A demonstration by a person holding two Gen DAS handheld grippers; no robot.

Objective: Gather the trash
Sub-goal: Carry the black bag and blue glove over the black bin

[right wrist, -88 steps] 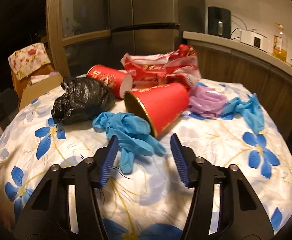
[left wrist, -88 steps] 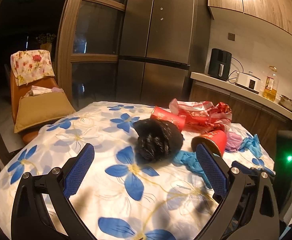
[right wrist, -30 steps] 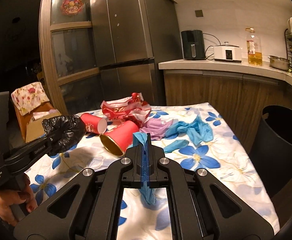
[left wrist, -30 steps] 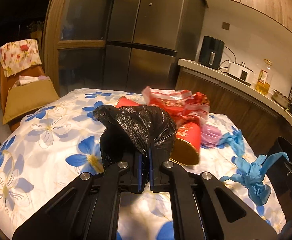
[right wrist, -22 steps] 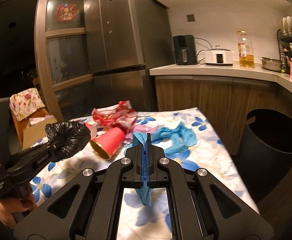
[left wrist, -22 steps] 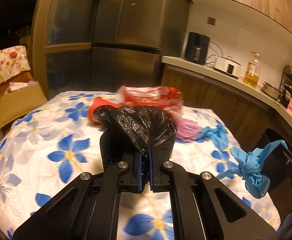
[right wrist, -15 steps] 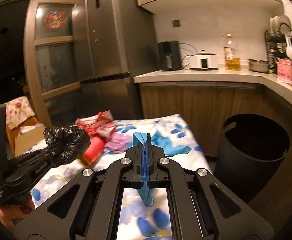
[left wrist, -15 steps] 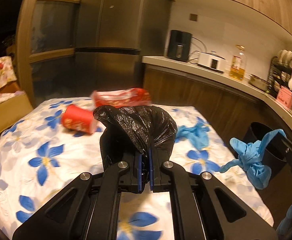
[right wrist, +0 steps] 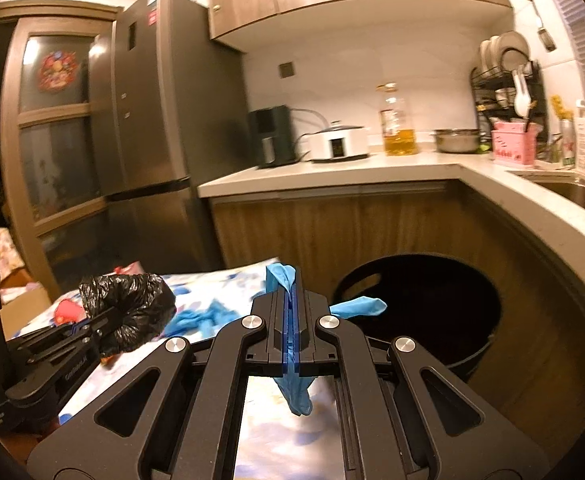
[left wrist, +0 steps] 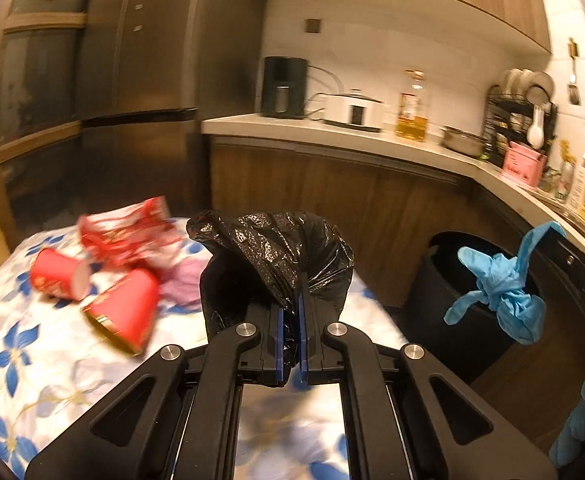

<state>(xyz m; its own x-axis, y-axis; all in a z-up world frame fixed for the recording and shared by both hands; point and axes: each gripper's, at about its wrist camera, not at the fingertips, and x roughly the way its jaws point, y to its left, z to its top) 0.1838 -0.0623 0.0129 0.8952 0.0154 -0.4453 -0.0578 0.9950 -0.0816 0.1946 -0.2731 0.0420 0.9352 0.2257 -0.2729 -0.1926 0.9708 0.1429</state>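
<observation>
Kitchen counters curve round a table (left wrist: 52,364) under a flowered cloth, with a dark bin (right wrist: 432,304) on the floor at its far corner. The left gripper (left wrist: 288,336) is clamped on a crumpled black bag (left wrist: 276,256); the right gripper (right wrist: 291,332) is pinched on a blue glove (right wrist: 296,392), which hangs at 3 o'clock in the left view, in front of the bin's mouth. Both loads seem to be in the carrying step, bound for the bin. Next, each should be brought over the opening at 2 o'clock in the right view, then released. Two red cups (left wrist: 124,312), a red wrapper (left wrist: 128,228) and more gloves (right wrist: 196,320) wait on the cloth.
</observation>
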